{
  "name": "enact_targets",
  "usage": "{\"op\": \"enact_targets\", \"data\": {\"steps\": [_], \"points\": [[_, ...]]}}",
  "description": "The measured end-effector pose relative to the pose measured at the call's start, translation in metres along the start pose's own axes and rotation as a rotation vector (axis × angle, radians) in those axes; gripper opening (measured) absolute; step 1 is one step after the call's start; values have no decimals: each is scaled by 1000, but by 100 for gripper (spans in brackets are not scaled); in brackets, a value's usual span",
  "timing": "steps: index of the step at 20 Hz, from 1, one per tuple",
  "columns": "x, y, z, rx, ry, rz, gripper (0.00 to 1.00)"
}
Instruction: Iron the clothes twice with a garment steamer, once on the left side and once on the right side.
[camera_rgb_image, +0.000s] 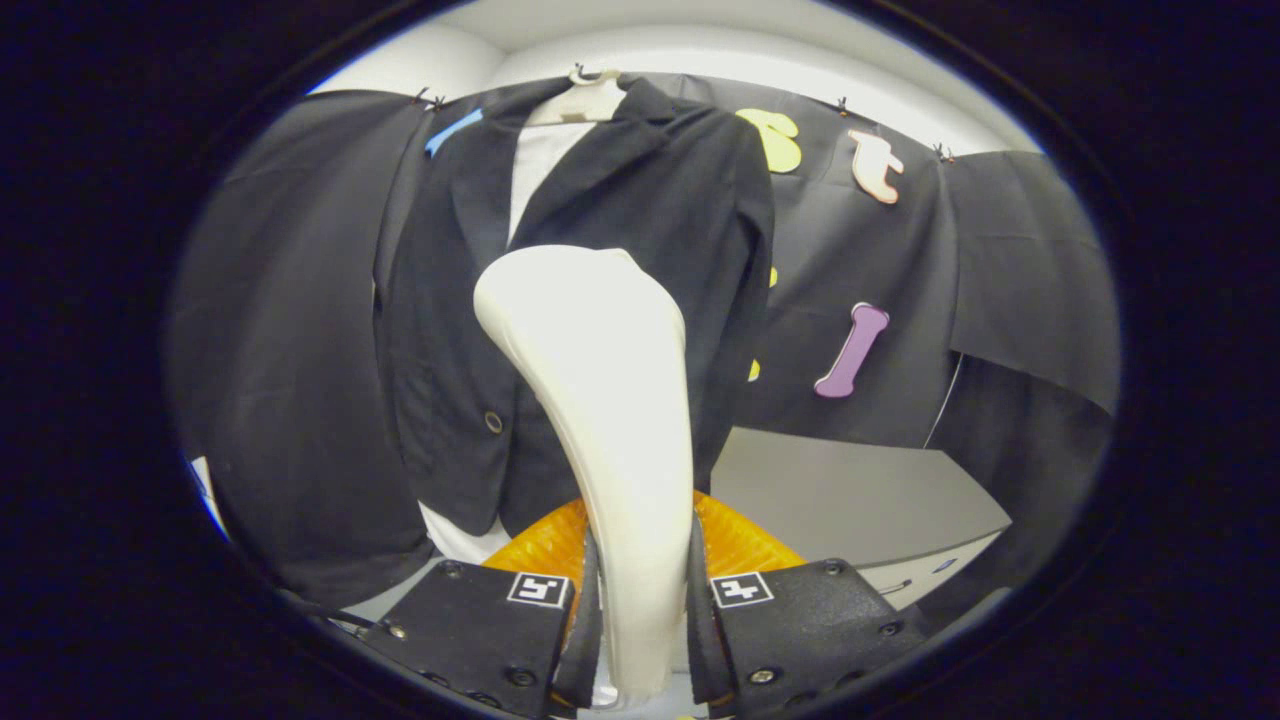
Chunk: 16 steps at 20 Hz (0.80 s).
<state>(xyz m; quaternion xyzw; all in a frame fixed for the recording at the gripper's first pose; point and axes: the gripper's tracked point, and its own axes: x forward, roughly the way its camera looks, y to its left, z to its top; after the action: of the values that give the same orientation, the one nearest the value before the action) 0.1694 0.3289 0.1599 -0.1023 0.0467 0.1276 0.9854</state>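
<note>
Tool: two black fingers, each carrying a square marker, pressed on either side of the white garment steamer, pinching its handle. Steamer stood upright between the fingers, its broad rounded head raised ahead of them, in front of the black jacket. Jacket hung on a pale hanger against the booth's black cloth wall, over a white shirt, one button visible low on its front. Orange ribbed object lay just beyond the fingers, behind the steamer. Grey counter extended to the right beneath the wall.
</note>
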Motion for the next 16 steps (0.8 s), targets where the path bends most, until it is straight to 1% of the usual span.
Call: {"op": "enact_targets", "data": {"steps": [5,9,12,16], "points": [[-18,0,78,27,-104,-15,38],[-32,11,132,40,-173,-26,38],[-38,32,181,24,-228,-32,38],[-39,66,232,-12,-281,-51,38]]}}
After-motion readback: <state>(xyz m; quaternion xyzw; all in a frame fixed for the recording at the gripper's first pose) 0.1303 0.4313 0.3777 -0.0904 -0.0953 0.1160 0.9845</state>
